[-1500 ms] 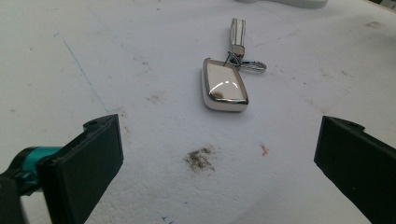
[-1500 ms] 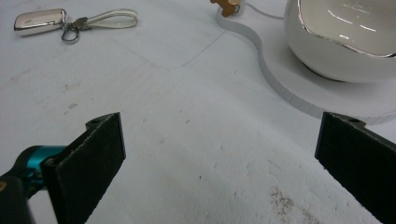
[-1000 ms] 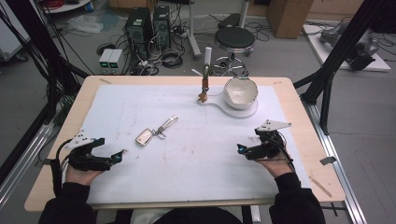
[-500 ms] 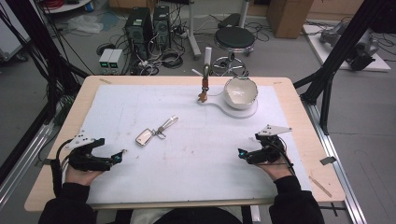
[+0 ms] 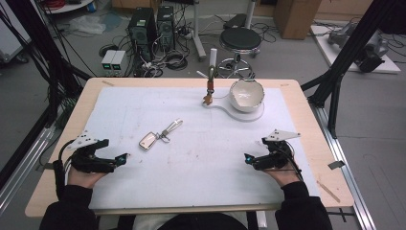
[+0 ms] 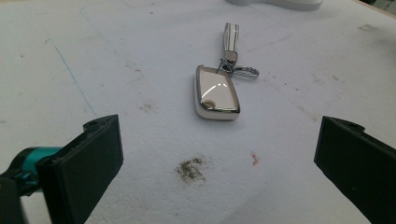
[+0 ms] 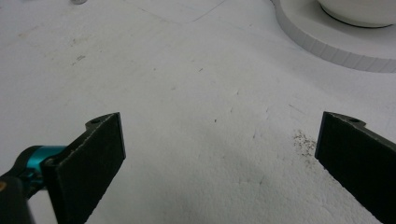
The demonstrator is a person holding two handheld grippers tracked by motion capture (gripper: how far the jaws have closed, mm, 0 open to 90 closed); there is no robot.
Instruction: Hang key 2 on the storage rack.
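the left gripper (image 6: 219,154) has its jaws wide apart and empty, facing the key fob (image 6: 215,92); the right gripper (image 7: 219,154) is likewise wide and empty. the fob lies flat and glossy, so closing too high could skid it away or snag its ring (image 6: 243,72).

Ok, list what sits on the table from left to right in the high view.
Left hand-held gripper → key fob → key strap → small brown stand → white bowl → right hand-held gripper.

The white bowl (image 7: 359,11) and its white base (image 7: 336,44) are cut off by the right gripper view's edge.
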